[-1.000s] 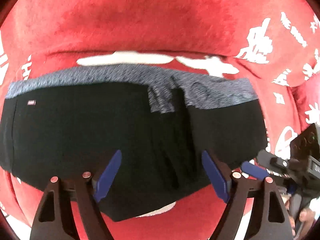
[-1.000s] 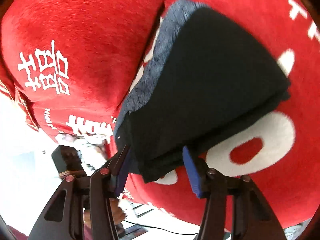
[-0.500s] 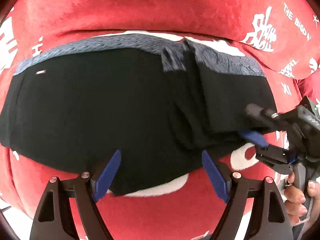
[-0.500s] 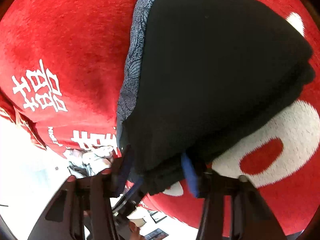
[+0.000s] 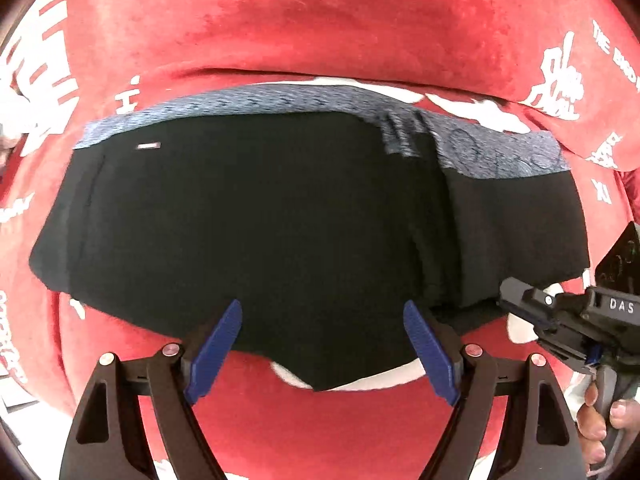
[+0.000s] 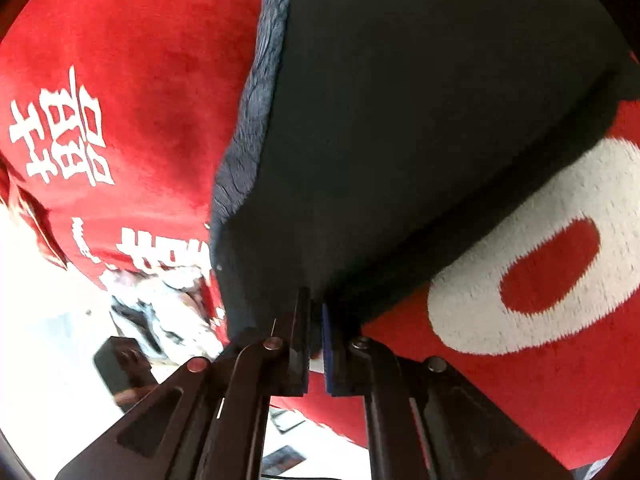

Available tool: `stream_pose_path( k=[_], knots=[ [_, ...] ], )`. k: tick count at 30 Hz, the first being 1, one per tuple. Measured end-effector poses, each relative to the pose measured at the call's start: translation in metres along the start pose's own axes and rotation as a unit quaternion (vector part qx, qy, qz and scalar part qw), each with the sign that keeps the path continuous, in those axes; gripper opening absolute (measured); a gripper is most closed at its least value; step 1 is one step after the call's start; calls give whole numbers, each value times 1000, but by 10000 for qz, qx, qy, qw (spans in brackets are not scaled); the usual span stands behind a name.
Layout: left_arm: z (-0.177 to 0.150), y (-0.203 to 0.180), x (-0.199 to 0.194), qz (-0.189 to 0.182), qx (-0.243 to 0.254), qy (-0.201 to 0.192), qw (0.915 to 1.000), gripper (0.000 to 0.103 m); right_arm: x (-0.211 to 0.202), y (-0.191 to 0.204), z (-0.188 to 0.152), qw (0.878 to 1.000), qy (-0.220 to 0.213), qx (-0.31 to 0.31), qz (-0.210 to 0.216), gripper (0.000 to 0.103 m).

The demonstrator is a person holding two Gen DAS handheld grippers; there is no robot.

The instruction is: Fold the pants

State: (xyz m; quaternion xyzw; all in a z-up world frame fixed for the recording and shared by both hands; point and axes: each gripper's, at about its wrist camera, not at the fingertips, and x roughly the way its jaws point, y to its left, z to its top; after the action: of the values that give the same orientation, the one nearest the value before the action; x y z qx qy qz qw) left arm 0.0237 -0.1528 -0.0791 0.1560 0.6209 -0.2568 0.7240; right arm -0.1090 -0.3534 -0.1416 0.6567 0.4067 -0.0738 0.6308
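On red plush blanket (image 5: 360, 32) with white lettering: black pants (image 5: 280, 220) already folded into compact wide bundle, layers stacked; judged late stage, one more fold or tidy-up left

Long axis runs left-right in left wrist view; grey-blue patterned waistband (image 5: 280, 100) along far edge, folded edge nearest camera

Left gripper (image 5: 322, 346) hangs above near edge, jaws spread, nothing between pads

Right gripper (image 6: 316, 344) just been closing, now clenched on bundle's near right corner, black fabric pinched between pads; person's hand (image 5: 604, 420) on its handle
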Motion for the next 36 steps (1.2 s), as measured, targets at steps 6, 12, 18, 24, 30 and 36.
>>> stream_pose_path(
  k=[6,12,18,24,30,36],
  knots=[
    [15,-21,-12,29,203,-151,9997,84,-9,53,-4,9828,1039,-1475,-383,13],
    [50,-78,-14,-171,694,-383,9967,84,-88,74,54,9685,-345,-2202,-1111,75],
    [72,-131,16,-265,1004,-292,9942,84,-89,30,135,9829,-730,-1339,-1033,70],
    [80,-131,44,150,782,-183,9967,84,-56,11,148,9887,-301,-1082,-994,47],
    [60,-100,59,247,591,77,9979,92,-59,29,130,9770,-361,-1465,-1509,46],
    [48,-88,47,376,793,-89,9961,93,-34,56,109,9351,-413,-2195,-2751,64]
  ],
)
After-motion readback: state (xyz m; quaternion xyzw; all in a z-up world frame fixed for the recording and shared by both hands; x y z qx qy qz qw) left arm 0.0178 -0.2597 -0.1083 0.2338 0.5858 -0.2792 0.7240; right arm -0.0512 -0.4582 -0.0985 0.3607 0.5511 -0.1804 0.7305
